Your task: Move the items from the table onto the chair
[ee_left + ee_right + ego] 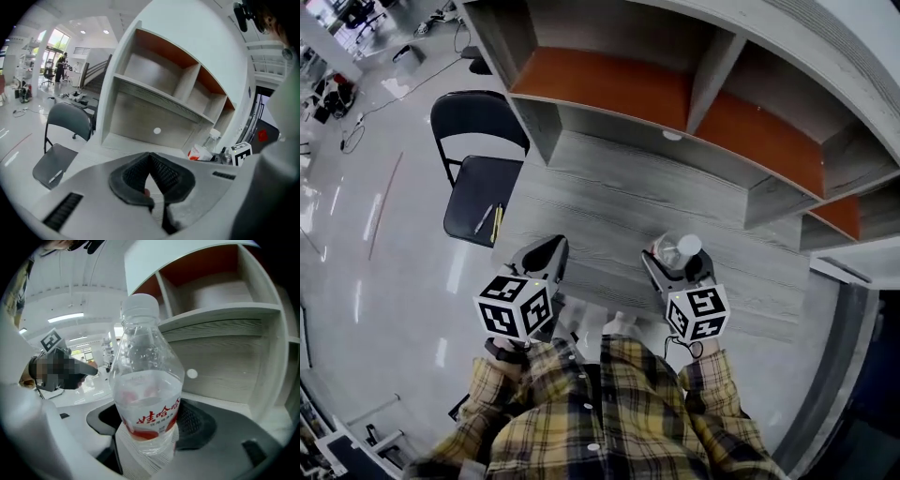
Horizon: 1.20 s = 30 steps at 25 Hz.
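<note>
A clear water bottle (pixel 679 250) with a white cap and a red label stands between the jaws of my right gripper (pixel 671 261), just above the grey wooden table (pixel 609 197) near its front edge. In the right gripper view the bottle (pixel 146 380) fills the gap and both dark pads press its sides at my right gripper (pixel 150 420). My left gripper (pixel 546 249) hovers over the table's front left part, shut and empty, its pads together (pixel 150 159). The black folding chair (pixel 478 183) stands left of the table with pens (pixel 492 221) on its seat.
A grey shelf unit with orange-backed compartments (pixel 675 89) rises at the back of the table. A small white round mark (pixel 672 135) sits on its lower panel. Open shiny floor (pixel 384 234) surrounds the chair; cables and gear lie far off.
</note>
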Motion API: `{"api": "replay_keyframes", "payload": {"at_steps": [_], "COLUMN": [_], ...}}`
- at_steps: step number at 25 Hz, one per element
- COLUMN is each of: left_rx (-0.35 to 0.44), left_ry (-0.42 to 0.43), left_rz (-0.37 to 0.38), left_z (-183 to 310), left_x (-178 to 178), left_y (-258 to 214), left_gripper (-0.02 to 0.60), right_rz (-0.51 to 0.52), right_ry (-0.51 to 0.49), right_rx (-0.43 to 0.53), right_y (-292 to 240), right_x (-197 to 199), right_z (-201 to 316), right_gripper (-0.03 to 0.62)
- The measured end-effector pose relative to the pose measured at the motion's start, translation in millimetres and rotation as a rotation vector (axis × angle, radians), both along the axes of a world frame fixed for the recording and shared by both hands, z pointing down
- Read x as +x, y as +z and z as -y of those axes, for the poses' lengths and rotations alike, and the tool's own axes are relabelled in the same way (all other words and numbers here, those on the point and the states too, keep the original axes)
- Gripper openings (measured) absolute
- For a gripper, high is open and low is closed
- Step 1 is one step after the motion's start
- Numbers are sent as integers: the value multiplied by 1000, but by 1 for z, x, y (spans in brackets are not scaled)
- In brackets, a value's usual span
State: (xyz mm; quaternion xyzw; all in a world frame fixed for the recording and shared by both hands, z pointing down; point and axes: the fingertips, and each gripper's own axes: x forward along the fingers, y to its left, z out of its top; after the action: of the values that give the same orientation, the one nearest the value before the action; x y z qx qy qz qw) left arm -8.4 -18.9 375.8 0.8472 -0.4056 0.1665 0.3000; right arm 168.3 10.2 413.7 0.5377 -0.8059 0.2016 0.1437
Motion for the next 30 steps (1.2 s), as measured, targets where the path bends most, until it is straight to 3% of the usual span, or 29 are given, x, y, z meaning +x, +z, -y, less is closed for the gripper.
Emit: {"api": "replay_keyframes", "payload": {"at_steps": [8, 15, 19, 24, 30], "left_rx": [-31, -91, -121, -152, -186], "left_ry": [-193, -328, -378, -454, -455], "left_rz": [20, 28, 20, -3, 12], "left_z": [36, 54, 66, 80, 90], "left_x": [-185, -352, -428, -496, -527], "left_y": [15, 55, 74, 109, 162], "left_gripper": [3, 3, 3, 3, 3], "right_rz": [-1, 41, 76, 94, 57], "right_ry": [-254, -388, -394, -400, -376], "right_rx": [-12, -44, -52, -81, -136], "right_y": [0, 27, 43, 83, 154], "right_x": [-210, -404, -498, -589, -640], "right_z": [56, 105, 129, 157, 197], "right_gripper": [342, 342, 342, 342, 342]}}
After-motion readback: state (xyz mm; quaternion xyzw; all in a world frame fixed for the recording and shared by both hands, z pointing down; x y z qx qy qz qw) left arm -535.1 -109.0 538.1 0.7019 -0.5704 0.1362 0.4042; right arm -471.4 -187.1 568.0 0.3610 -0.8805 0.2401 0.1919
